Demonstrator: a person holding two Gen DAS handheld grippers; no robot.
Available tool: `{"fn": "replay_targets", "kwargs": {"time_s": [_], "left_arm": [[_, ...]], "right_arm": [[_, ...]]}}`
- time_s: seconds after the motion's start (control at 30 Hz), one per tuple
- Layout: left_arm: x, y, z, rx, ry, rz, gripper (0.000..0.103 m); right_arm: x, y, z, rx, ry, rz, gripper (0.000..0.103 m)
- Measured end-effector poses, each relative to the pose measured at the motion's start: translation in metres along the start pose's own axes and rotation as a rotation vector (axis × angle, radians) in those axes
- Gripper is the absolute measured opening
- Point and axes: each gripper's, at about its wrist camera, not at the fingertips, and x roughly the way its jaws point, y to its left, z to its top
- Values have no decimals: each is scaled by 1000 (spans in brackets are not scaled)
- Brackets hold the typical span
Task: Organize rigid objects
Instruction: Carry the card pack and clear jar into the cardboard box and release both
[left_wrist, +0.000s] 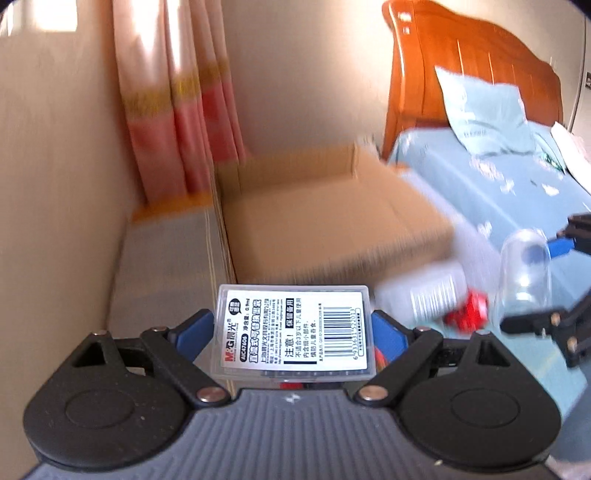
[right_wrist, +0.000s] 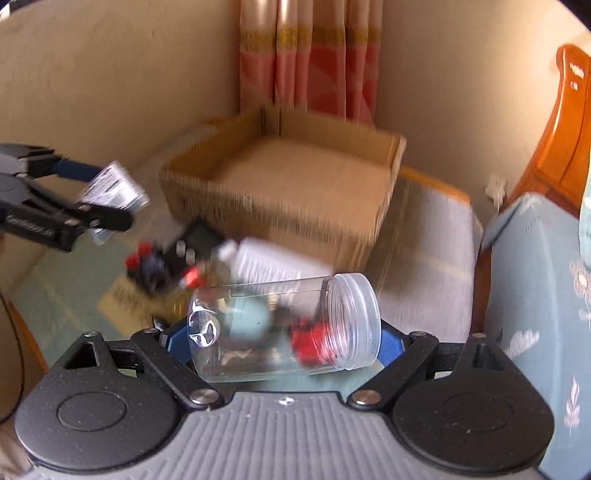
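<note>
Left gripper (left_wrist: 292, 328): clamped on clear labelled case (left_wrist: 293, 326). Right gripper (right_wrist: 282, 338): holding clear jar (right_wrist: 284, 328) sideways (lidless). Cardboard box (right_wrist: 295, 181): open, beyond both; loose items (right_wrist: 159, 266) before it.

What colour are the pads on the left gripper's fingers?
Blue; the pads of the left gripper show best in the left wrist view, clamping the clear plastic case.

Labelled clear case (left_wrist: 291, 330) flat; empty clear jar (right_wrist: 284, 326) sideways, lidless.

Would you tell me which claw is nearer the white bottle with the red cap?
Right, probably. The right claw hangs just above the white bottle; the left claw is off to its side.
</note>
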Motion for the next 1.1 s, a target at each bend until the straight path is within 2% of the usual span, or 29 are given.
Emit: {"fn": "replay_targets", "kwargs": {"time_s": [0.2,0.37,0.43,0.5,0.73,0.9,1.1], "left_arm": [[44,-5,67,33,-37,31,90],[89,-9,89,40,-26,84,93],[95,-8,85,32,-12,109,93],[89,-4,75,27,-22,93,93],[39,7,32,-65,-54,125,101],[14,3,-2,-96,-55,130,101],[1,1,-31,-119,-21,134,101]], "right_arm": [[5,-11,41,1,-57,-9,95],[13,-16,61,16,-81,-15,95],[16,-17,65,18,-79,-17,95],[21,-18,70,10,-78,-27,95],[42,-27,99,33,-62,-29,95],[78,-28,137,19,-26,-53,95],[132,-36,175,71,16,-93,97]]}}
